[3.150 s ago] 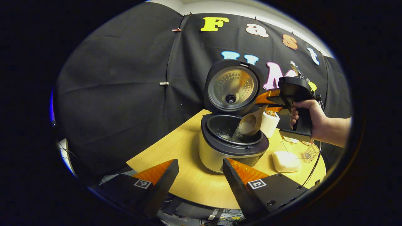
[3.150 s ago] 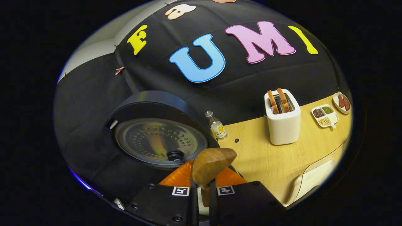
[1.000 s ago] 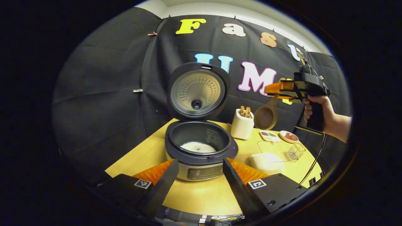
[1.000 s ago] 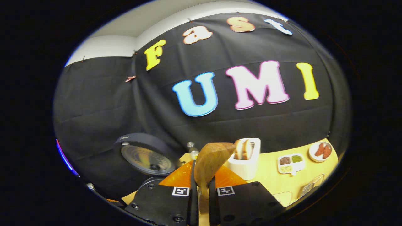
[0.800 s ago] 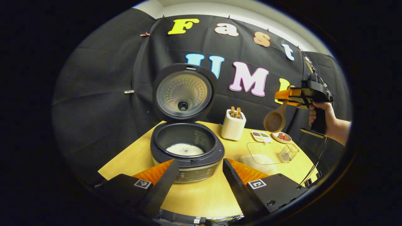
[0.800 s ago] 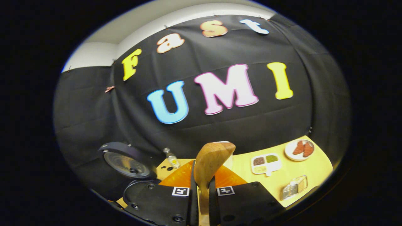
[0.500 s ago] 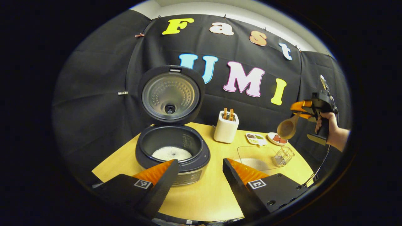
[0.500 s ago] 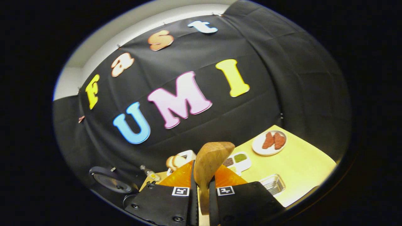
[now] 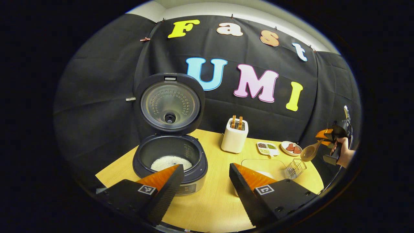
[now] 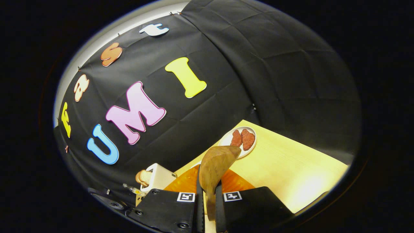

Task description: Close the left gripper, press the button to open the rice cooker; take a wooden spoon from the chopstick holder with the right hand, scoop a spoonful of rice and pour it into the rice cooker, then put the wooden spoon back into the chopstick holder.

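The rice cooker (image 9: 169,161) stands open on the table's left, lid (image 9: 169,103) upright, white rice (image 9: 165,161) in its pot. My left gripper (image 9: 206,166) hovers in front of it, open, nothing between its fingers. At the far right a hand (image 9: 343,154) holds my right gripper (image 9: 321,137), shut on the wooden spoon (image 9: 309,152). The spoon's bowl hangs tilted down just above the wire chopstick holder (image 9: 295,168). In the right gripper view the spoon (image 10: 215,165) rises between the fingers of my right gripper (image 10: 207,191).
A clear rice container (image 9: 262,164) sits in front of the holder. A white toaster (image 9: 235,138), a divided dish (image 9: 267,148) and a plate of red pieces (image 9: 291,148) line the back. That plate (image 10: 237,139) and bare table (image 10: 291,168) lie beyond the spoon.
The right gripper has carried the emptied spoon right and down, away from the cooker to above the wire holder. The left gripper has drawn back a little and stayed open.
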Available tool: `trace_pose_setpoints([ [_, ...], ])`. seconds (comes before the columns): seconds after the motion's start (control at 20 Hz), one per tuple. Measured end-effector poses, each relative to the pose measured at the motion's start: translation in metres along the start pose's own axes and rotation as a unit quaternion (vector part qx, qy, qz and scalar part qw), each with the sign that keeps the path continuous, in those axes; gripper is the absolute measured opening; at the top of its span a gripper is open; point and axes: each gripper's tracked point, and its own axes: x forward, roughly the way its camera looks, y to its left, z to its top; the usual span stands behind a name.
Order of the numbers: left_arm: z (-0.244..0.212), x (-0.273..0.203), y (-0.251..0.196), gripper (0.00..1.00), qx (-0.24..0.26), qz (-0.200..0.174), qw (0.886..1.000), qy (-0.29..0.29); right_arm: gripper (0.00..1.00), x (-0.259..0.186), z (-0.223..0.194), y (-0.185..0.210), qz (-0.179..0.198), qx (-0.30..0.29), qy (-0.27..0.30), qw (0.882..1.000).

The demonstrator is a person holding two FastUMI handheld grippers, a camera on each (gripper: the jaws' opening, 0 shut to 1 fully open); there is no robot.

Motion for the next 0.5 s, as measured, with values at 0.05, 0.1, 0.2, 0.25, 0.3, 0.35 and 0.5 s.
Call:
trace_pose_setpoints([
  [0.05, 0.001, 0.000, -0.002, 0.95, 0.000, 0.005, 1.000, 0.000, 0.17, 0.005, -0.006, -0.005, -0.004, -0.004, 0.005, 1.000],
  [0.1, 0.002, 0.000, -0.004, 0.95, 0.001, 0.011, 1.000, 0.001, 0.17, 0.011, -0.011, -0.010, -0.005, -0.009, 0.009, 1.000],
  [0.2, 0.005, -0.002, -0.004, 0.95, 0.002, 0.025, 1.000, 0.000, 0.17, 0.022, -0.022, -0.019, -0.007, -0.025, 0.013, 1.000],
  [0.25, 0.007, -0.004, -0.004, 0.95, 0.001, 0.032, 0.999, -0.003, 0.17, 0.027, -0.027, -0.024, -0.012, -0.032, 0.016, 0.999],
  [0.3, 0.008, -0.005, -0.004, 0.95, -0.001, 0.037, 0.999, -0.004, 0.17, 0.032, -0.032, -0.028, -0.017, -0.039, 0.021, 0.999],
  [0.35, 0.009, -0.007, -0.003, 0.95, -0.003, 0.042, 0.999, -0.005, 0.17, 0.036, -0.037, -0.030, -0.017, -0.044, 0.026, 0.999],
  [0.5, 0.012, -0.011, 0.005, 0.95, 0.003, 0.067, 0.998, -0.006, 0.17, 0.046, -0.050, -0.034, -0.022, -0.058, 0.041, 0.997],
])
